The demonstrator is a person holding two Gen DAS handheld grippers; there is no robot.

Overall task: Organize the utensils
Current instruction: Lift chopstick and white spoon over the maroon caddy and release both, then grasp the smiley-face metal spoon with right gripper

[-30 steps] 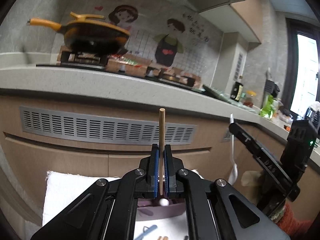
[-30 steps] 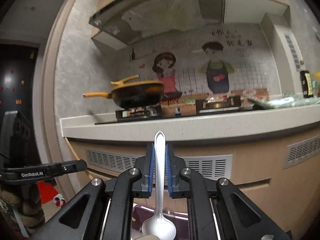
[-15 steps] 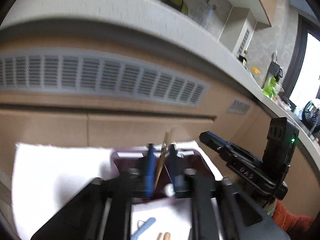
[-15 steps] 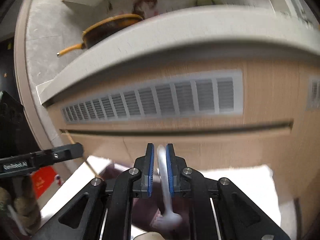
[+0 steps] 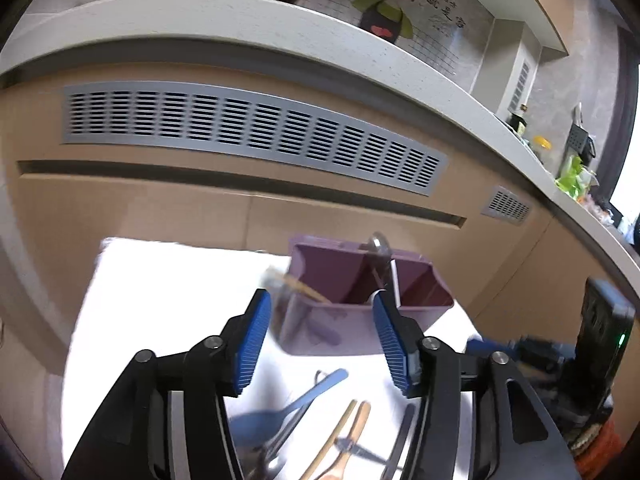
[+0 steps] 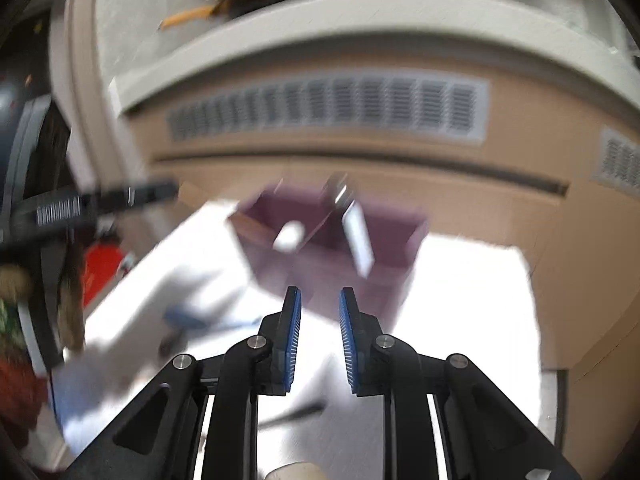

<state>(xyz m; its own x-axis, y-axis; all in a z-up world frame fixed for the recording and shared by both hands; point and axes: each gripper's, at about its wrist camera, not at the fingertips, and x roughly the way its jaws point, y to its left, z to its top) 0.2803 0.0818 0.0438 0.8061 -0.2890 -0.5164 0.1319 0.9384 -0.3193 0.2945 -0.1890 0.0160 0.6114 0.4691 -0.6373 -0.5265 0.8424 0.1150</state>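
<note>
A purple two-compartment utensil holder [image 5: 328, 332] stands on a white cloth [image 5: 160, 280]. A wooden chopstick [image 5: 304, 289] leans in its left compartment. A metal spoon [image 5: 378, 256] stands by the divider, handle up. My left gripper [image 5: 320, 314] hovers just before the holder; its jaws are opening wide with nothing between them. In the blurred right wrist view, my right gripper [image 6: 320, 300] faces the same holder [image 6: 280, 272] and the spoon [image 6: 358, 240]; its jaws are opening and nothing is between them.
On the cloth near me lie a blue spoon [image 5: 296, 404], a pair of wooden chopsticks [image 5: 344, 436] and a dark chopstick [image 5: 400, 440]. A cabinet front with a grey vent grille [image 5: 248, 132] rises right behind the holder, under a countertop.
Both grippers came down and tipped towards the holder. The left one let go of the wooden chopstick and the right one let go of the metal spoon; both now rest in the holder.
</note>
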